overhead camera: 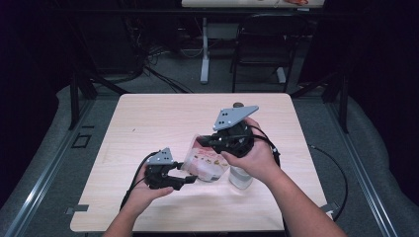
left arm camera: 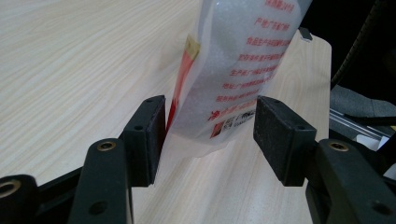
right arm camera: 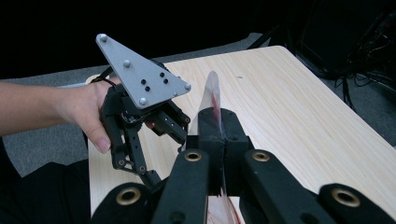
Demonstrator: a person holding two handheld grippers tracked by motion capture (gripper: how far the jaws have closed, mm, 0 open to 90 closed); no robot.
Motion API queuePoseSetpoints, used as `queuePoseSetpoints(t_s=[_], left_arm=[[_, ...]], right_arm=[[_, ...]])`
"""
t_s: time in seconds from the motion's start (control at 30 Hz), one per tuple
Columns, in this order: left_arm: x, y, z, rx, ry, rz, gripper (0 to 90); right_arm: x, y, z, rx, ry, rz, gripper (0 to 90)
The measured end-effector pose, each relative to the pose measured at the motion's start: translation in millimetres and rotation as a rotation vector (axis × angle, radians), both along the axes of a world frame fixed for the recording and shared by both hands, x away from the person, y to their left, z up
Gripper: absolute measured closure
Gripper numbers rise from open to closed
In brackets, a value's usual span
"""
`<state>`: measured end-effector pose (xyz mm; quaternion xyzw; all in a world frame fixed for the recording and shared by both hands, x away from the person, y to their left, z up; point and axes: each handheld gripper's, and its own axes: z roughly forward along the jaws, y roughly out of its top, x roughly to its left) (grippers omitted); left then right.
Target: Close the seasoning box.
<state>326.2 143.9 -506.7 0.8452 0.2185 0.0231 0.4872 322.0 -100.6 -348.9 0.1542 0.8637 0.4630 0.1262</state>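
High view: the right tool [overhead camera: 205, 142] pinches the top edge of a clear plastic pouch [overhead camera: 206, 164] with red print, held above the wooden counter [overhead camera: 148, 118]. The left tool [overhead camera: 190, 178] is at the pouch's lower corner. A white bottle [overhead camera: 240, 177] stands beside the pouch.

Left gripper view: jaws spread, the pouch [left arm camera: 238, 70] between them; one pad [left arm camera: 156, 128] touches it.

Right gripper view: jaws pressed together on the pouch edge [right arm camera: 211, 95].
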Motion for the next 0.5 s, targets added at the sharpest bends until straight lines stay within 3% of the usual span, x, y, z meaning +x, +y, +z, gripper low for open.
queuePoseSetpoints(t_s=[0.5], left_arm=[[1.2, -1.7, -5.4, 0.016, -0.002, -0.019, 44.3]], right_arm=[[-2.9, 1.6, 4.4, 0.006, -0.010, 0.015, 90.0]])
